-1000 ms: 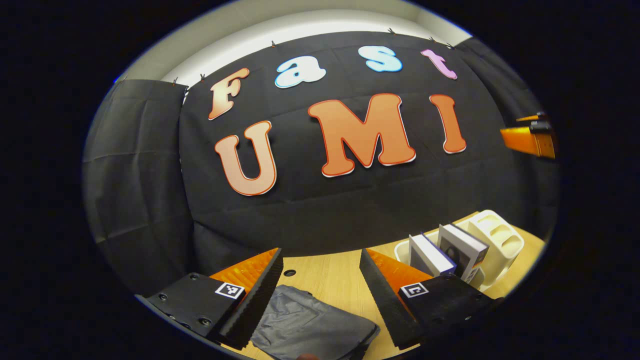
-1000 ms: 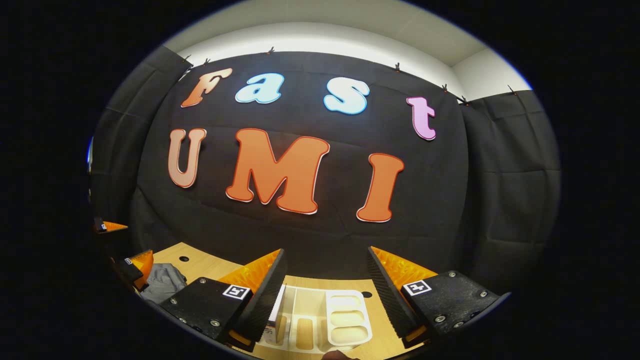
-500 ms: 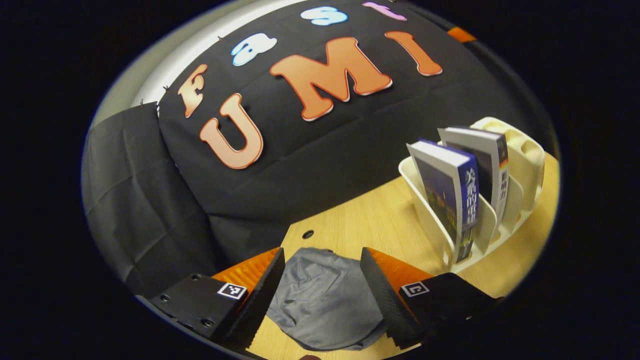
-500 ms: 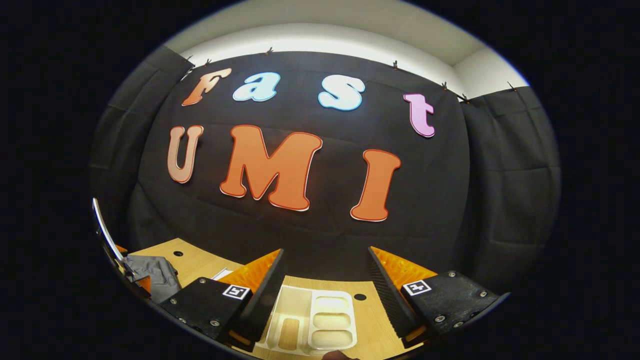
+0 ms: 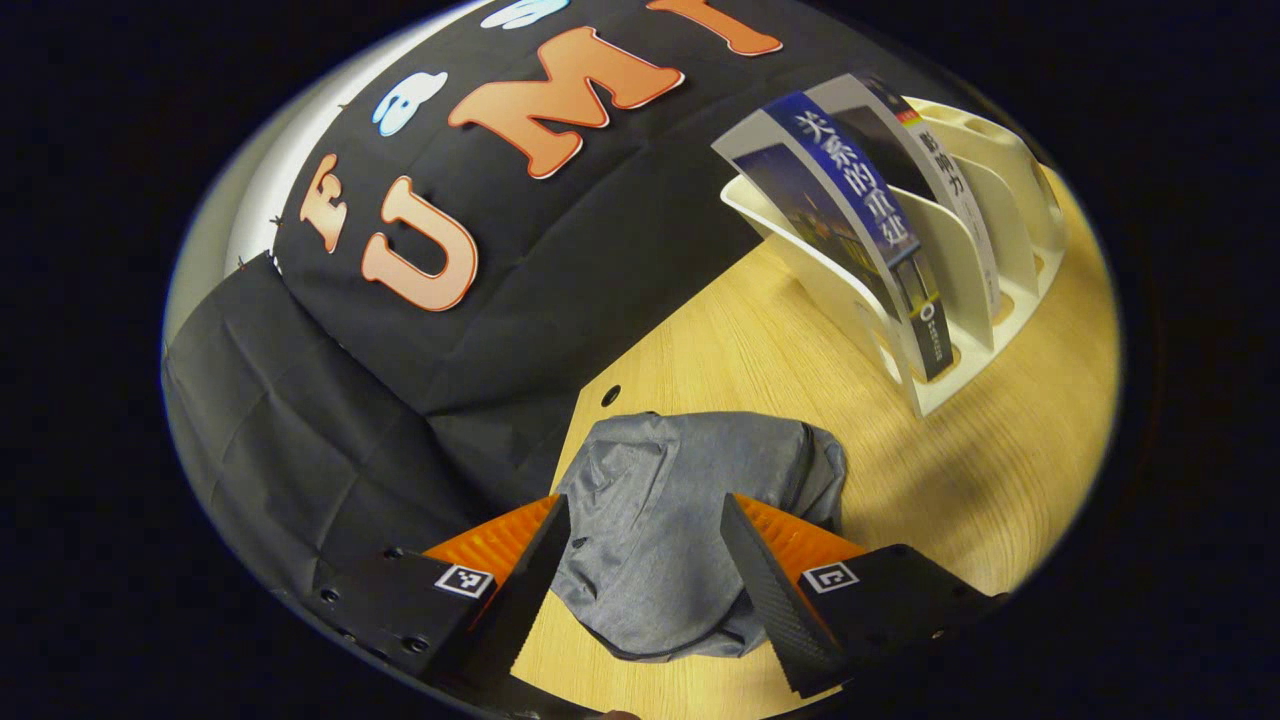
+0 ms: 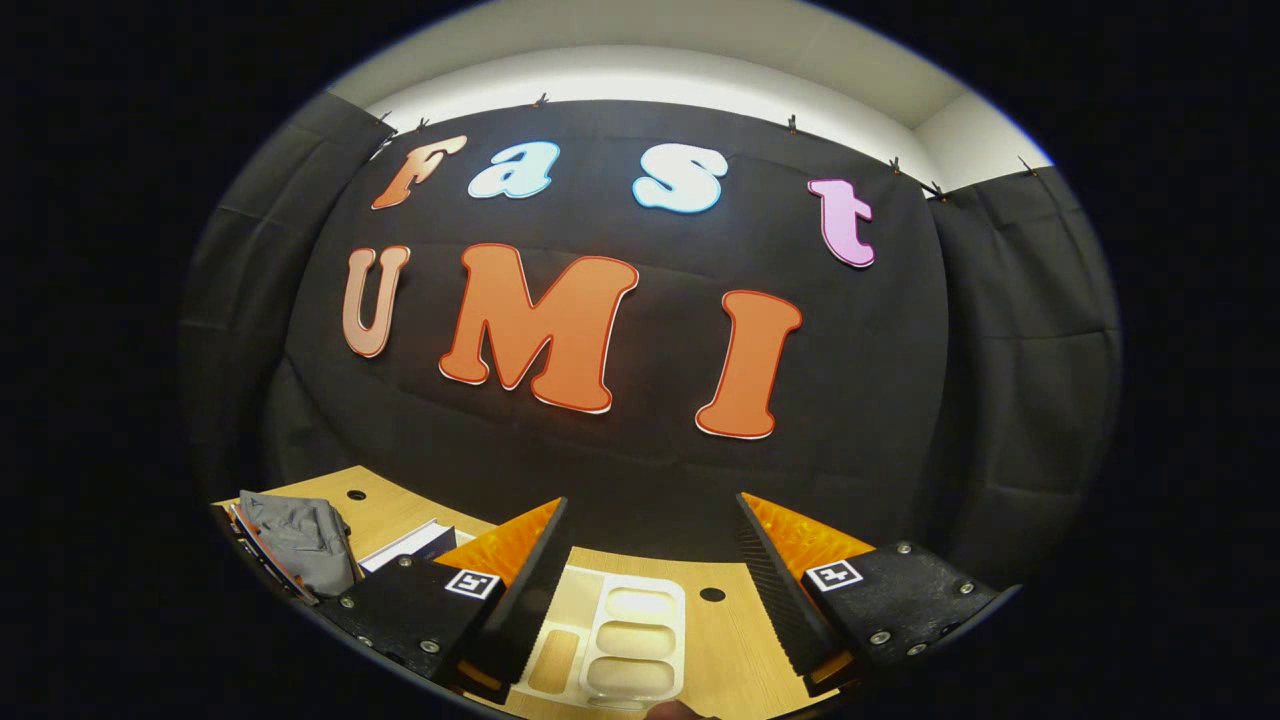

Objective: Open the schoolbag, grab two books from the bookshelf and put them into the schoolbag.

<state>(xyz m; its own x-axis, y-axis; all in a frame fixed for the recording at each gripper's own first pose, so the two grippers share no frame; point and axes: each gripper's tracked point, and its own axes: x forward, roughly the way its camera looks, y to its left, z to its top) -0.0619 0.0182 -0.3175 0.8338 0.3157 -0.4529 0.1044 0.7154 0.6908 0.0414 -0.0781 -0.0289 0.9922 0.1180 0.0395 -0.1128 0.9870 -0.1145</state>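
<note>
Left gripper, jaws spread, poised over the closed grey schoolbag on the table, likely to open it; beyond, two books stand in the bookshelf. Right gripper, agape, idles above that rack.

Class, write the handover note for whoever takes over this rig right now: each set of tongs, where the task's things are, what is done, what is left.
Left tongs: open, empty, poised over the grey schoolbag, which lies slumped on the wooden table.
Right tongs: open, empty, above the white bookshelf.
Two books stand tilted in the bookshelf's slots, right of the schoolbag in the left gripper view.
Done: nothing visible yet; both books are on the shelf, and no opening shows on the bag.
Left: open the bag, take both books, put them inside.
</note>
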